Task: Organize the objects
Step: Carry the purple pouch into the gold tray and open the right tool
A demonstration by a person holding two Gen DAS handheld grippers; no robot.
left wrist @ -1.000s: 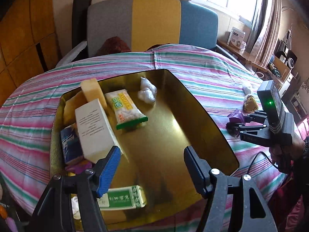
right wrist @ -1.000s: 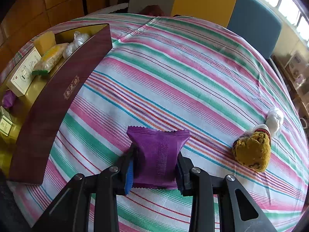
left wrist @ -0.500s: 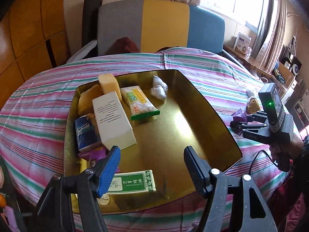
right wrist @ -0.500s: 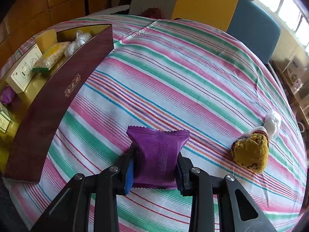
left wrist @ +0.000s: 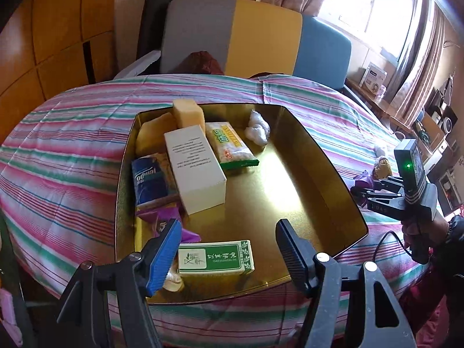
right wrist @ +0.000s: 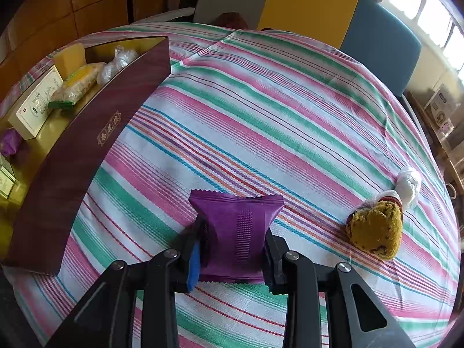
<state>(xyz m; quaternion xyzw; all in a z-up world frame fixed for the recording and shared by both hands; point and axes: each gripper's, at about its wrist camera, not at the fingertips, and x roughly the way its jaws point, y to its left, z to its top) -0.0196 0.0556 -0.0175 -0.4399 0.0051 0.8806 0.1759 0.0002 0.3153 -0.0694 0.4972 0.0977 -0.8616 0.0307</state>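
Note:
A gold-lined box [left wrist: 333, 174] with a maroon outer wall [right wrist: 87, 150] sits on the striped table. It holds a white carton [left wrist: 194, 171], a green-edged snack bag [left wrist: 232, 148], a blue tissue pack [left wrist: 148, 179], a green-and-white box [left wrist: 216, 256] and other items. My left gripper [left wrist: 229, 249] is open and empty above the box's near edge. My right gripper [right wrist: 232, 249] is shut on a purple packet [right wrist: 237, 226], held just above the cloth right of the box; it also shows in the left wrist view [left wrist: 362, 187].
A bagged brown cake [right wrist: 375, 229] with a knotted white top lies on the cloth to the right of the purple packet. A grey, yellow and blue chair [left wrist: 249, 34] stands behind the table. Shelves with clutter [left wrist: 435, 121] stand at the far right.
My left gripper has drawn back and up, so more of the box shows. My right gripper has lifted slightly with the purple packet still in it.

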